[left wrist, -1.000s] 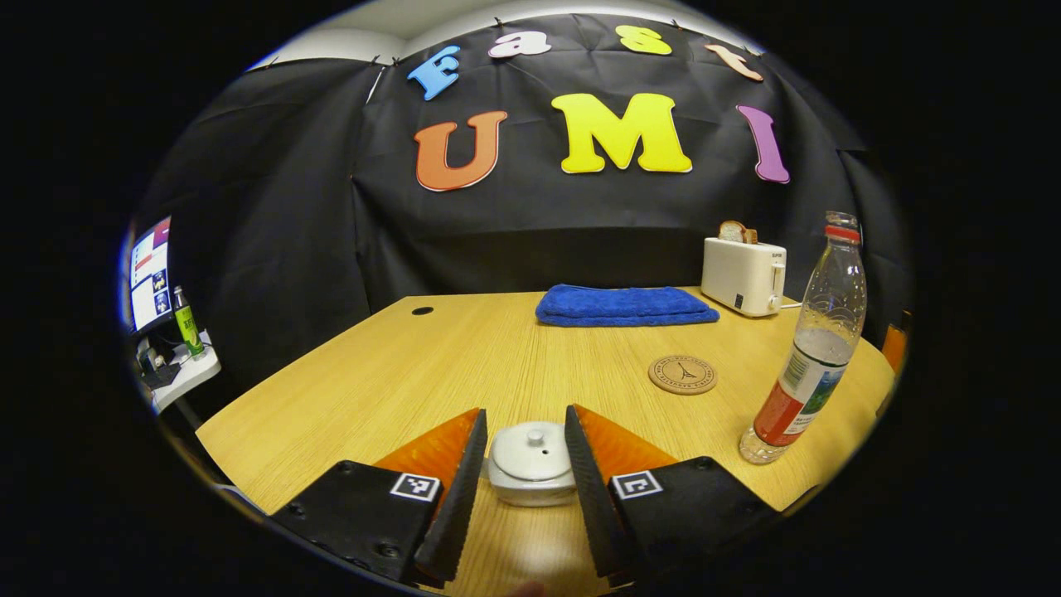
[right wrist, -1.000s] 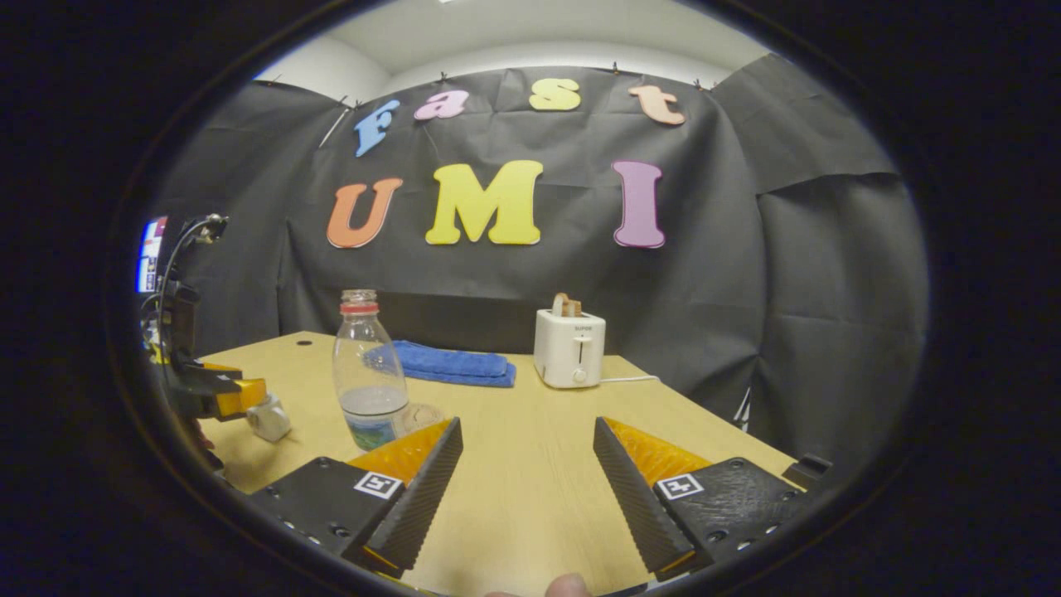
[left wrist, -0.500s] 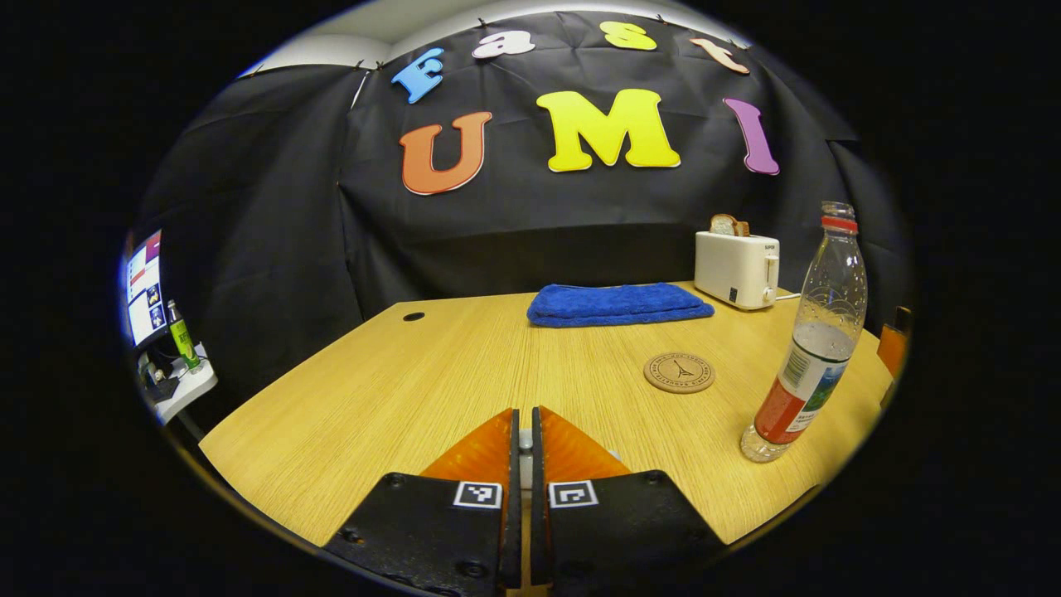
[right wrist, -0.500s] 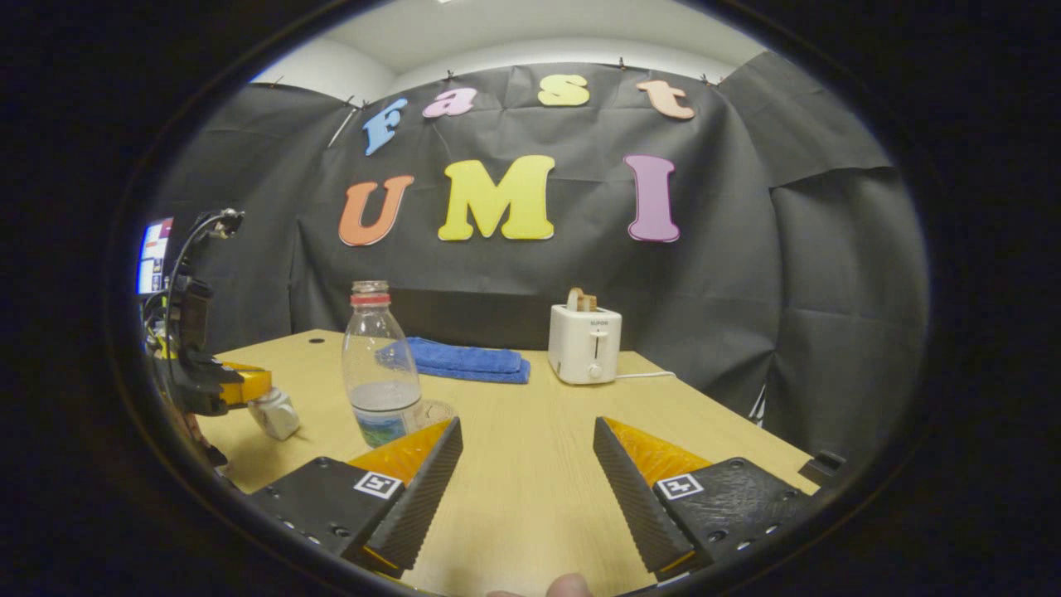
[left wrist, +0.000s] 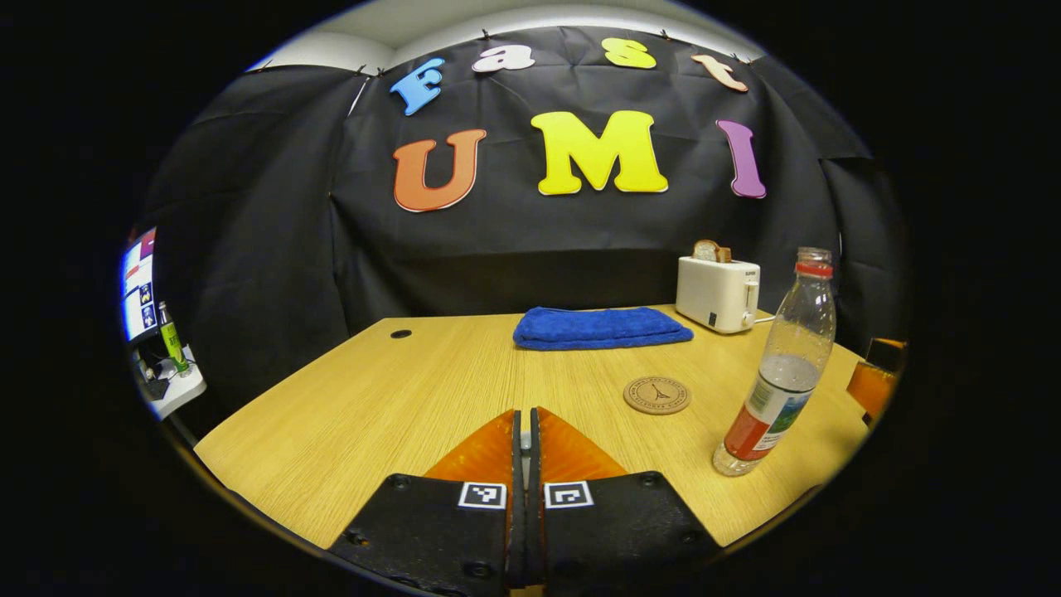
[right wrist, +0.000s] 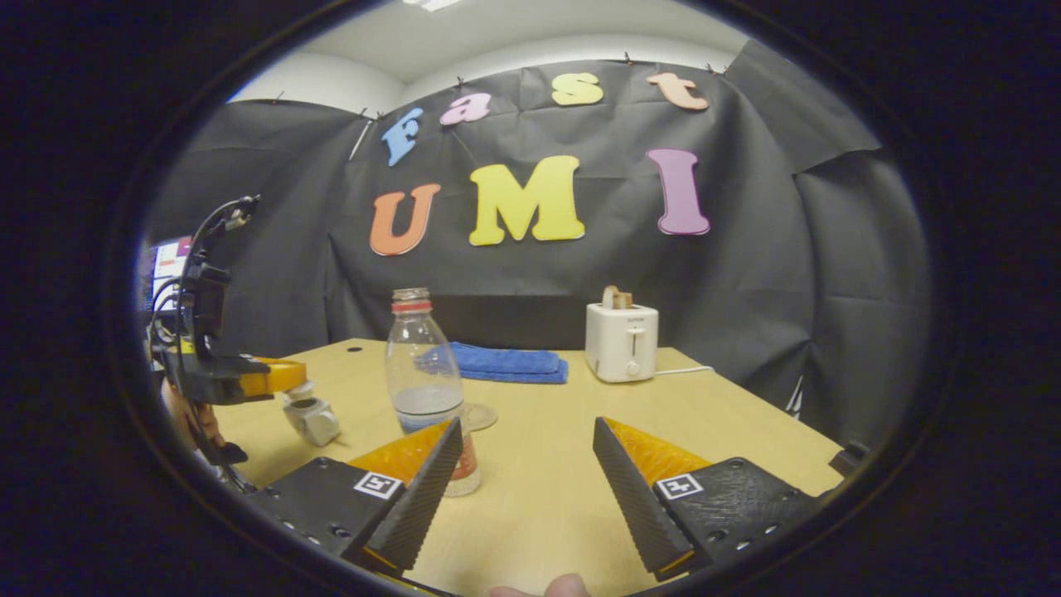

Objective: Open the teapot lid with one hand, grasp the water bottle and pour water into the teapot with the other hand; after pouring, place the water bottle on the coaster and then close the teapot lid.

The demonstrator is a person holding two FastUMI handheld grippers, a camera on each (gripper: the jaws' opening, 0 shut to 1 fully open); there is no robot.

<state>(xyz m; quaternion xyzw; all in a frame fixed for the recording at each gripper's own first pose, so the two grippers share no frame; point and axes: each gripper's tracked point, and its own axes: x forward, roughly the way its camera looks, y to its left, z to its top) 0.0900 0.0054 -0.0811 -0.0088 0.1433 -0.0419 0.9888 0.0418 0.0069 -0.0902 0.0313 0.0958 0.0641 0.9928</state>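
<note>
Now, left gripper view: left tool (left wrist: 522, 439) at bottom centre, both fingers drawn together with a thin pale sliver pinched between the tips. The desk (left wrist: 398, 398) spreads out beyond it. Water bottle (left wrist: 779, 373) stands upright at right of frame, uncapped, red ring at the neck, water in the lower part. Coaster (left wrist: 656, 395) lies flat just left of the bottle, apart from it, nothing on it. Folded blue towel (left wrist: 601, 327) at the far edge, centre. White toaster (left wrist: 717, 293) to its right with bread in the slot.

Right gripper view: right tool (right wrist: 526, 431) at bottom centre, fingers spread wide, bare desk between them. The bottle stands just behind the left-hand finger, whose tip overlaps its base in the picture; cannot tell whether they touch. Coaster edge peeps out beside the bottle's lower right.

Left tool also shows at far left of this frame, clamped on the knob of the teapot lid (right wrist: 298, 390). The lid sits just above the white teapot (right wrist: 315, 421), which is on the desk, lower left. Cannot tell whether lid and pot touch. Bottle and teapot are near each other, apart.
</note>
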